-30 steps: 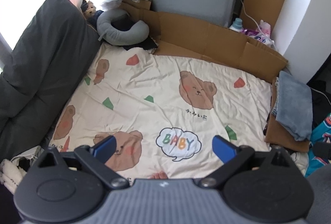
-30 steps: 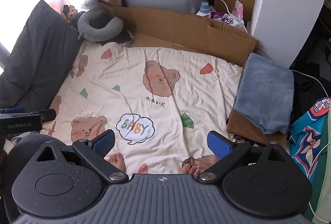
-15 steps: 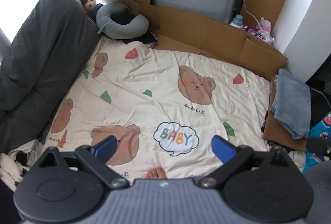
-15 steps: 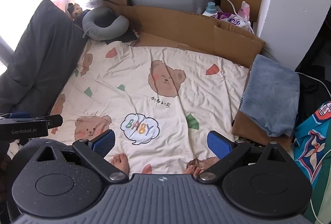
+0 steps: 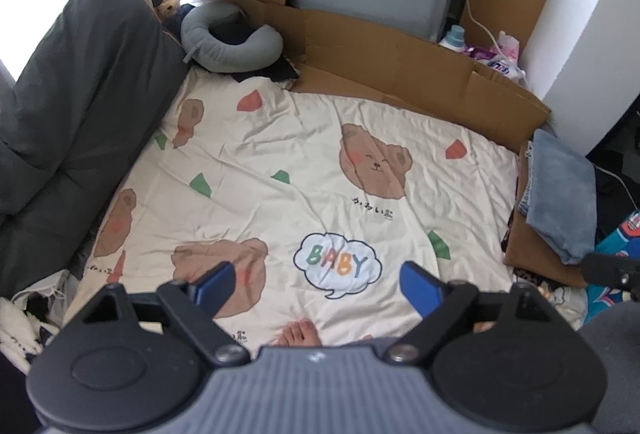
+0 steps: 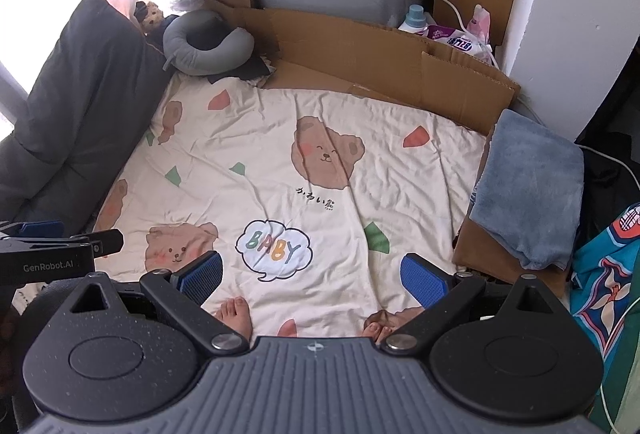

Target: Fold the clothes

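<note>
Left gripper [image 5: 318,280] wide, jaws just closing slightly, empty; right gripper [image 6: 312,276] wide, empty. Both above bear-print sheet [image 5: 312,169]; folded blue-grey cloth [image 6: 528,185] at right edge.

bright window [image 5: 24,5], white wall [image 6: 580,13], cardboard [image 6: 360,45]

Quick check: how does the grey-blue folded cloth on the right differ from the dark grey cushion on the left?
The grey-blue folded cloth is small, light and folded flat on brown cardboard. The dark grey cushion is far larger, near-black, and slopes up beside the bear-print sheet. The cloth lies at the sheet's right edge, the cushion along its left. Both are soft and plain, and neither gripper touches them.
</note>
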`<act>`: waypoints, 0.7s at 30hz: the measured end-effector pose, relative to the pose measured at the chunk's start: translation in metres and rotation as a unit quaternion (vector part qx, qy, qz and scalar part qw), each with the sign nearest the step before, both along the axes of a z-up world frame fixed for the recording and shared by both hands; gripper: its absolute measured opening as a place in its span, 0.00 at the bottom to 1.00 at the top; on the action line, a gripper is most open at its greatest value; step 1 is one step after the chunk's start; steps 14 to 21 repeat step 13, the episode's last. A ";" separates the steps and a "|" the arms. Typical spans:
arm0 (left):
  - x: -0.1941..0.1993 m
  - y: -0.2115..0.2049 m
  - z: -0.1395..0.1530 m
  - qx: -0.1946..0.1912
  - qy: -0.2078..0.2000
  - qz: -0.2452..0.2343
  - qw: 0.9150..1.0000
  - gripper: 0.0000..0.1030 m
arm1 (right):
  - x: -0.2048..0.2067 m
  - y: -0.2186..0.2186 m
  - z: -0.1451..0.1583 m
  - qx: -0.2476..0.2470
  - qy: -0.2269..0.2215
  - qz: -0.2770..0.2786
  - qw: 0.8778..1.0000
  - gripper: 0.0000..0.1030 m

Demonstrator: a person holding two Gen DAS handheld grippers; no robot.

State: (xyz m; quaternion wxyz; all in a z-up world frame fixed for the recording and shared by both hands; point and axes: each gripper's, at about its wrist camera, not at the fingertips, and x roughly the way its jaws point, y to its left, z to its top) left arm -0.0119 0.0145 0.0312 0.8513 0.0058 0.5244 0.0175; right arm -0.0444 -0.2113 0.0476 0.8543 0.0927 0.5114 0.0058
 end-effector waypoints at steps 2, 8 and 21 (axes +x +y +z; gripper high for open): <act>0.000 -0.001 0.000 0.000 -0.001 0.000 1.000 0.87 | 0.000 0.000 0.000 -0.001 0.001 0.000 1.000 0.95; -0.001 -0.001 -0.001 -0.001 -0.002 0.004 1.000 0.87 | -0.001 -0.002 0.000 -0.003 0.001 -0.004 1.000 0.95; -0.001 -0.005 -0.001 0.002 -0.002 0.005 1.000 0.87 | -0.001 -0.004 0.000 -0.002 0.002 -0.006 1.000 0.95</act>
